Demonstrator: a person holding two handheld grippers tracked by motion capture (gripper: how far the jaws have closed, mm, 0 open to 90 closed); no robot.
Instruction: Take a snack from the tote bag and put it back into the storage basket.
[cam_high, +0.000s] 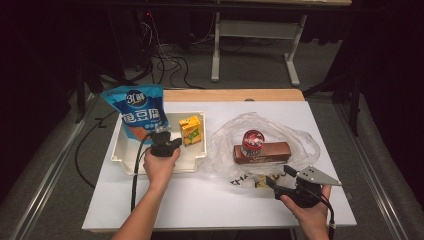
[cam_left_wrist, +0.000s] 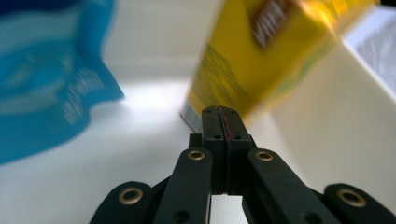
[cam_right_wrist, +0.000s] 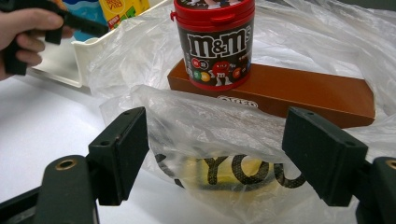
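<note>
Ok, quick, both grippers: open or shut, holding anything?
Left gripper: shut, empty, beside the yellow carton.
Right gripper: open, empty, at the plastic bag.

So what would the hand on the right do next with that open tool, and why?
Probably ease the right hand-held gripper forward and close it on the near edge of the plastic bag. Its jaws stand wide apart with that edge between them, nothing gripped. The candy tub stands on the brown box in the bag, so holding it would steady things.

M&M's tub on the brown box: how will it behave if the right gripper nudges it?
The M&M's tub is tall and round, perched on the narrow brown box, so it would probably tip, then roll. The loose plastic bag beneath may let everything slide.
</note>
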